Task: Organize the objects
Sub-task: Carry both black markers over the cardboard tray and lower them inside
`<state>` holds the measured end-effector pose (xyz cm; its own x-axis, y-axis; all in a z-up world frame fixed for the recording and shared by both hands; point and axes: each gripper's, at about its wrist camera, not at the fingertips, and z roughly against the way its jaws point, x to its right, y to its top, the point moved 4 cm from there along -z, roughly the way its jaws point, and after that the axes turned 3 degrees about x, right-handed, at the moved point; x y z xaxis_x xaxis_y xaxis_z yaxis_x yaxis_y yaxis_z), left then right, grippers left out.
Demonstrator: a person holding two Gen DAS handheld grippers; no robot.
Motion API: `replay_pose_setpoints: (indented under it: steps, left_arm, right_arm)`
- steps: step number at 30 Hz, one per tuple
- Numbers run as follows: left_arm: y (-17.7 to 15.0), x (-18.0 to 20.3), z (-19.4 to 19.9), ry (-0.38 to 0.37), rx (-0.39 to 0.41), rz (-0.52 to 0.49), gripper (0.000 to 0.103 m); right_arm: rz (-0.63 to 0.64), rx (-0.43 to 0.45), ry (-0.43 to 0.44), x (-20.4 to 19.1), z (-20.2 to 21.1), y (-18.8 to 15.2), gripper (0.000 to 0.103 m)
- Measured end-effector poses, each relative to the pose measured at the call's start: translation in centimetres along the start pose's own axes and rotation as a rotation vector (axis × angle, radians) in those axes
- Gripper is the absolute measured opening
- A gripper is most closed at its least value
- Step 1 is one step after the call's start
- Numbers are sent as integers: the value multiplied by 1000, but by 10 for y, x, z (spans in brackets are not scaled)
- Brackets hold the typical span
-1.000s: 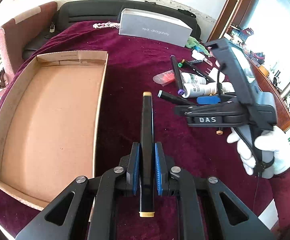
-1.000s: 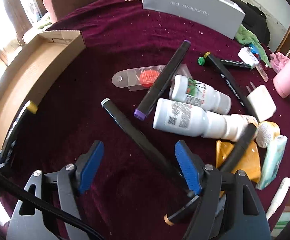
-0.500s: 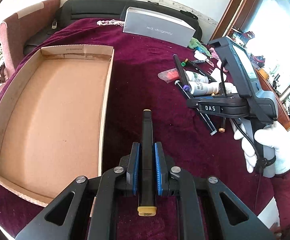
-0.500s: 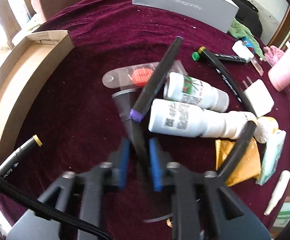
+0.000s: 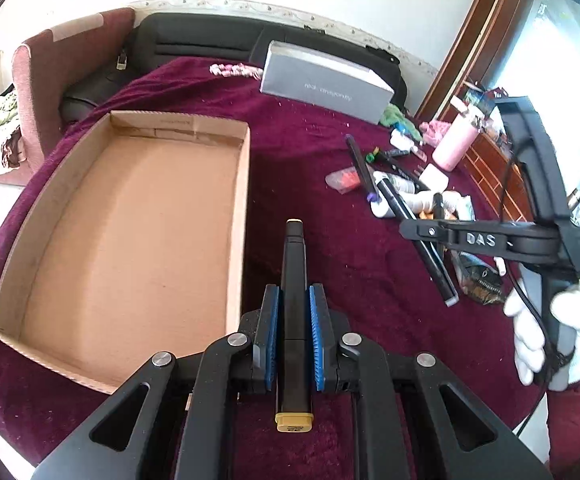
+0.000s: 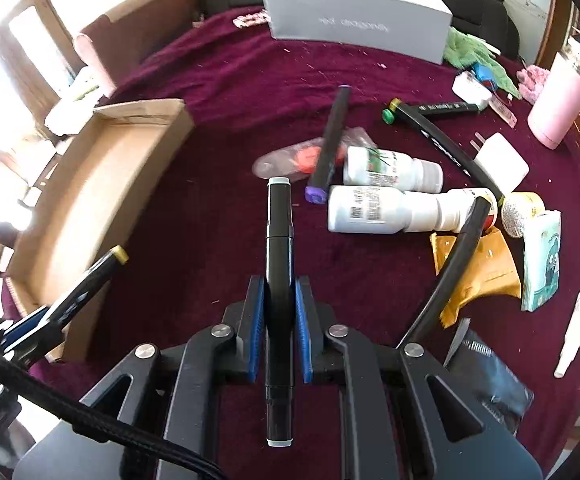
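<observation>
Right wrist view: three markers [image 6: 327,148], two bottles [image 6: 370,209] remain; right gripper [image 6: 280,312] and left gripper [image 5: 293,322] each clamp one marker [image 6: 278,240] beside the cardboard box [image 5: 241,208].

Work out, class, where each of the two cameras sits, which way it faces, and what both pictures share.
Left wrist view: rides on the left claw, looking down along its yellow-capped marker toward the cardboard box; a white-gloved hand shows.
Right wrist view: rides on the right claw, looking down along its grey-capped marker toward white bottles; no hand shows.
Shared: box, grey carton, both markers.
</observation>
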<state>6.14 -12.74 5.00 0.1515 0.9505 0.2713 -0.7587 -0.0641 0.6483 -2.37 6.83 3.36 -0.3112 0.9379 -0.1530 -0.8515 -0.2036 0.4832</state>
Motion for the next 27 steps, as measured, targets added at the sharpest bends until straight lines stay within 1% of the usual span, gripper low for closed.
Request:
replay_pose_setpoints:
  steps: [5, 6, 9, 13, 15, 19, 24, 27]
  left_arm:
    - [13, -17, 17, 30, 46, 11, 12]
    - [17, -21, 19, 39, 57, 14, 12]
    - [32, -38, 26, 70, 82, 21, 12]
    - [56, -58, 32, 127, 124, 5, 12]
    - [65, -68, 32, 137, 131, 6, 12]
    - [82, -88, 24, 146, 127, 31, 12]
    - [102, -114, 1, 133, 96, 98, 12]
    - [111, -123, -18, 132, 66, 112, 12]
  right_arm:
    - [22, 28, 68, -34, 20, 4, 13]
    - [26, 32, 93, -45, 24, 7, 13]
    - [30, 42, 148, -66, 26, 14, 13]
    - [32, 59, 192, -100, 21, 28, 13]
    - [24, 64, 203, -115, 14, 37, 13]
    - [-3, 57, 213, -133, -3, 53, 13]
    - [-52, 46, 190, -143, -28, 75, 13]
    - [-88, 28, 181, -142, -43, 84, 13]
